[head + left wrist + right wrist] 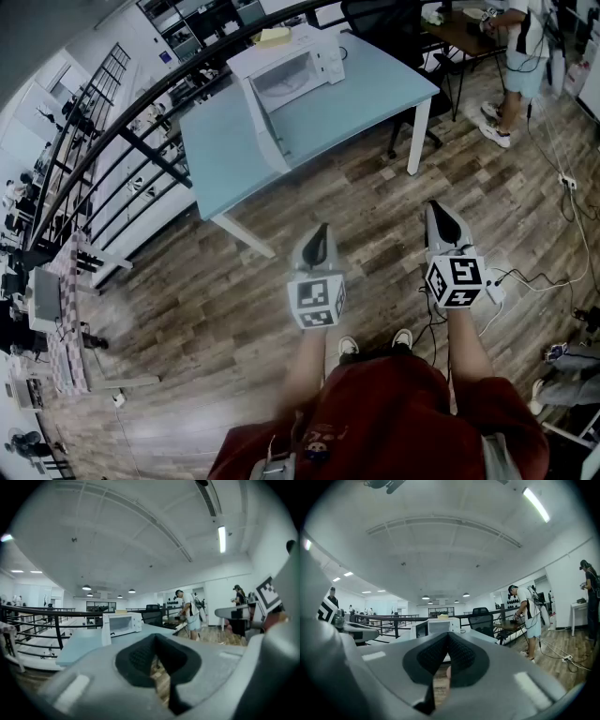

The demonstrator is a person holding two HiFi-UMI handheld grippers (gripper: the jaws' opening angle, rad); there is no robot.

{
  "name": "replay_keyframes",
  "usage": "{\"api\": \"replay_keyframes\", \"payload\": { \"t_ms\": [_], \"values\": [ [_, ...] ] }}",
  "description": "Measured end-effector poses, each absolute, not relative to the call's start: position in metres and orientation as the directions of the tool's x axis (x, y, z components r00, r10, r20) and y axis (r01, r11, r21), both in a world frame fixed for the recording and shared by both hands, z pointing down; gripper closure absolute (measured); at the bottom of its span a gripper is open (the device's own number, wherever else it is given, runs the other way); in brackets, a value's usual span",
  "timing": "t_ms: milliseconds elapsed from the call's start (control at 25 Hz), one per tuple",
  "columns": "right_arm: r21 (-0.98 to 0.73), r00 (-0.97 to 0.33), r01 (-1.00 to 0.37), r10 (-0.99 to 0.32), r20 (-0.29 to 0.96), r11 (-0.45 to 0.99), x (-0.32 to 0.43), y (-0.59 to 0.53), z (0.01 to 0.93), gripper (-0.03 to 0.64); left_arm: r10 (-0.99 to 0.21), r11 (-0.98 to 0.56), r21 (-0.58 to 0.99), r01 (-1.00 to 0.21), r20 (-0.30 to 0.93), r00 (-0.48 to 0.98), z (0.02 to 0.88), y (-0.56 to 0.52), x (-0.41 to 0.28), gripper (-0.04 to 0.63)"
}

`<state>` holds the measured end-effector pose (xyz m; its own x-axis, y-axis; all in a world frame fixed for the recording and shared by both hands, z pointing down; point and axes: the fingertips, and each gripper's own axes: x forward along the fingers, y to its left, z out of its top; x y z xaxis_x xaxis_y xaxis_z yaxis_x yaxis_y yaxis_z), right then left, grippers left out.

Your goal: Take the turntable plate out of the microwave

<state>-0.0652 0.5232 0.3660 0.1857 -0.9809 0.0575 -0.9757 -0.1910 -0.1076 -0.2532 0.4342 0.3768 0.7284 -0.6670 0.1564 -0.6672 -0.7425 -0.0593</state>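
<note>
The right gripper (447,635), jaws together and empty, faces the microwave (439,626) ahead.

Bare floor (366,202), then table (220,150) with microwave (302,45)

microwave (309,58) on table (234,150), 12 o'clock from person. door (265,127) swung out toward 7 o'clock. box (274,36) on microwave top. railing (112,141) beyond table, 10 o'clock. chair (389,23) behind table, 1 o'clock. desk (459,33) at 2 o'clock. left gripper (321,232) and right gripper (439,214) side by side over floor (375,206), well short of table.
</note>
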Motion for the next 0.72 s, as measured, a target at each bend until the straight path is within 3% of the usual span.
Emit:
{"api": "replay_keyframes", "payload": {
  "t_ms": [720],
  "values": [
    [-0.149, 0.203, -0.966, -0.977, 0.057, -0.210, 0.030, 0.580, 0.395, 0.620, -0.639, -0.767, -0.077, -0.637, 0.192, 0.745, 0.404, 0.492, -0.143, 0.595]
  ]
}}
